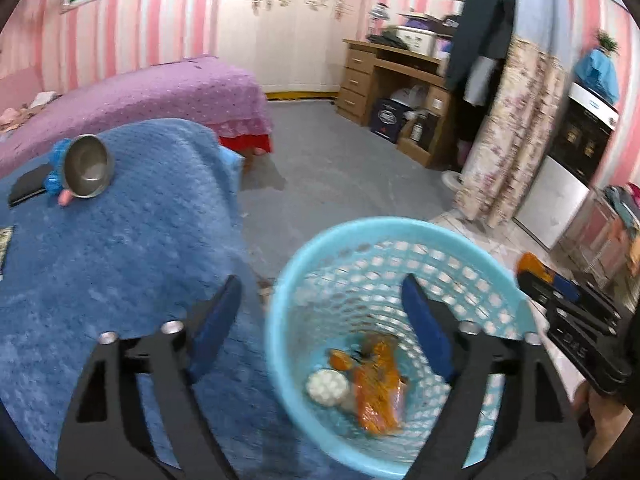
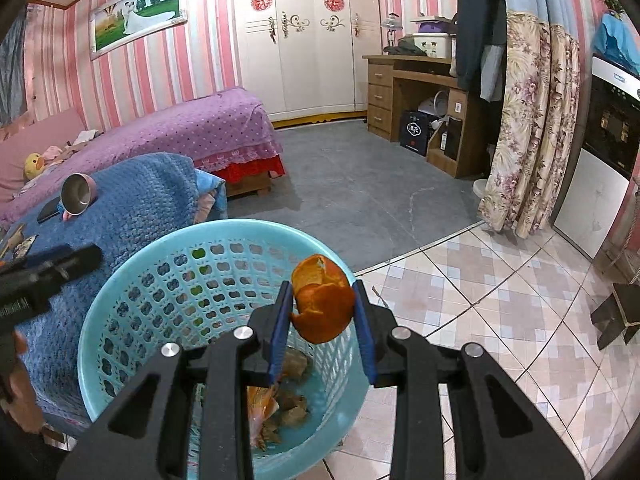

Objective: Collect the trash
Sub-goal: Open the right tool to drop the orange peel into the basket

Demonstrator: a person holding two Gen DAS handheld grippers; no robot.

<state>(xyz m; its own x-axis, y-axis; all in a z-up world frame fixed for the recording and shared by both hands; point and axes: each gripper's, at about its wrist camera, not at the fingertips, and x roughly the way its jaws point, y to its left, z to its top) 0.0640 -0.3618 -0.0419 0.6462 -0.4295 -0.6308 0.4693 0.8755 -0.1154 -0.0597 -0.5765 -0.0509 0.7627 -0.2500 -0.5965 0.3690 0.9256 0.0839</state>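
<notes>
Right hand-held gripper (image 2: pixel 322 312) clamps orange peel (image 2: pixel 323 300) above the basket (image 2: pixel 120 300).

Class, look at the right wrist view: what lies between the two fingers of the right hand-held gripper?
A curled piece of orange peel, clamped between the right hand-held gripper fingers above the blue basket.

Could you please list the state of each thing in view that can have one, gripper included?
Left gripper: open, empty, over the basket.
Right gripper: shut on the orange peel, above the basket.
Basket: upright, holding trash at the bottom.
Orange wrapper: lying in the basket.
Metal bowl: tipped on its side on the blue blanket.
</notes>
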